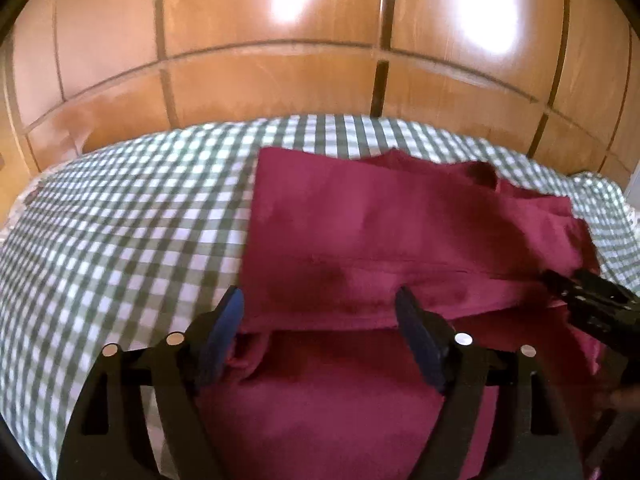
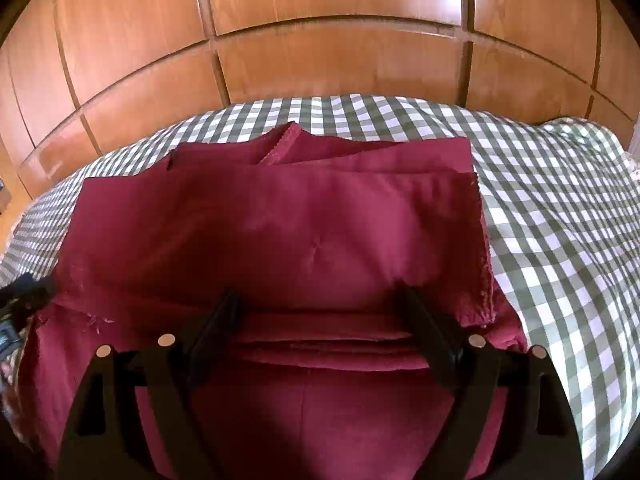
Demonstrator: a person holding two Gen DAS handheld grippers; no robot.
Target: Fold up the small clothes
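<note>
Both grippers (image 1: pixel 320 308) (image 2: pixel 320 308) gape wide, empty, over my cloth (image 2: pixel 280 220); its loose twelve-o'clock layers could slide apart.

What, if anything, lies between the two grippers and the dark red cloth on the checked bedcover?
Nothing visible. The folded dark red cloth lies bare on the green-and-white checked bedcover, directly under the open left gripper and open right gripper.
</note>
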